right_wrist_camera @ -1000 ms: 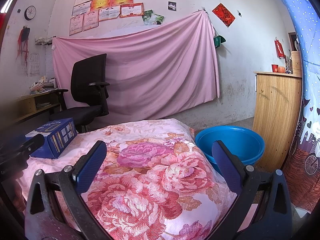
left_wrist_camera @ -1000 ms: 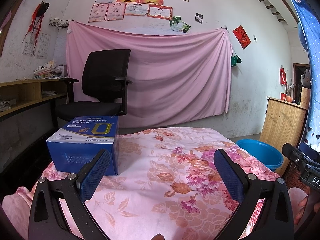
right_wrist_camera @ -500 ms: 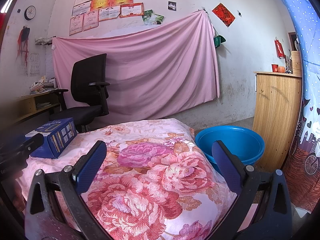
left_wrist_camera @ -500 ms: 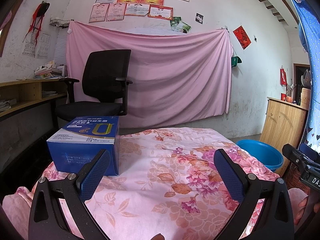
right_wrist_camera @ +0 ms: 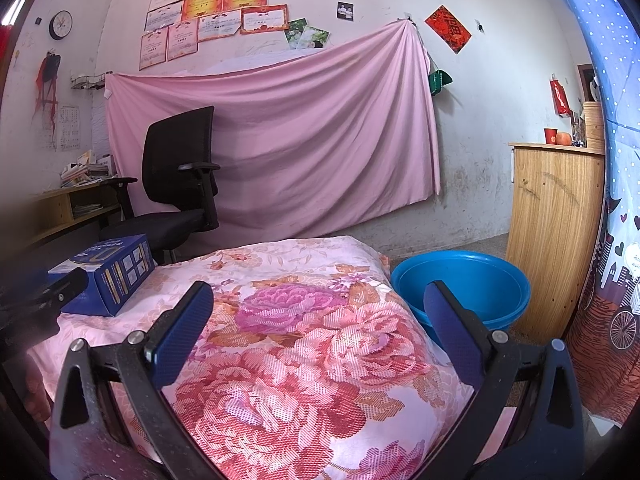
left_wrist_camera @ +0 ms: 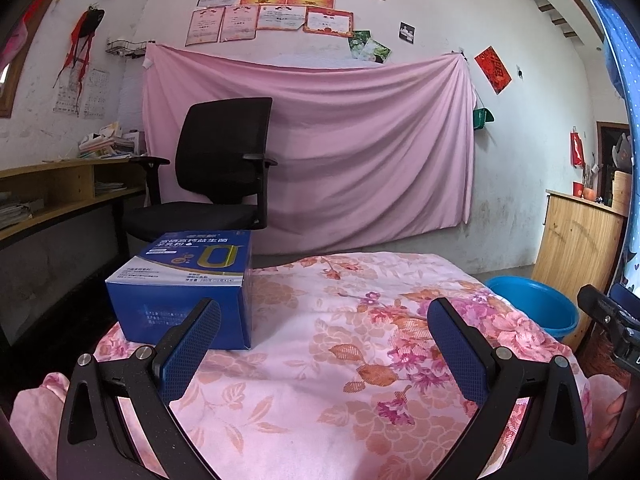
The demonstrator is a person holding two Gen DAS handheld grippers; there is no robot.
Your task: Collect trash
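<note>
A blue box (left_wrist_camera: 188, 292) sits at the left on the floral cloth (left_wrist_camera: 340, 360), just ahead of the left tongs (left_wrist_camera: 324, 316), whose jaws stand wide apart and empty, as do the right tongs (right_wrist_camera: 316, 300), with a blue basin (right_wrist_camera: 468, 280) on the floor at the right.

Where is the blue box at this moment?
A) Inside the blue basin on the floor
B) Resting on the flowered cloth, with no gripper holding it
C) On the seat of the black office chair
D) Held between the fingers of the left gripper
B: the blue box sits on the flowered cloth, while the left gripper and the right gripper are both open with nothing between their fingers.
</note>
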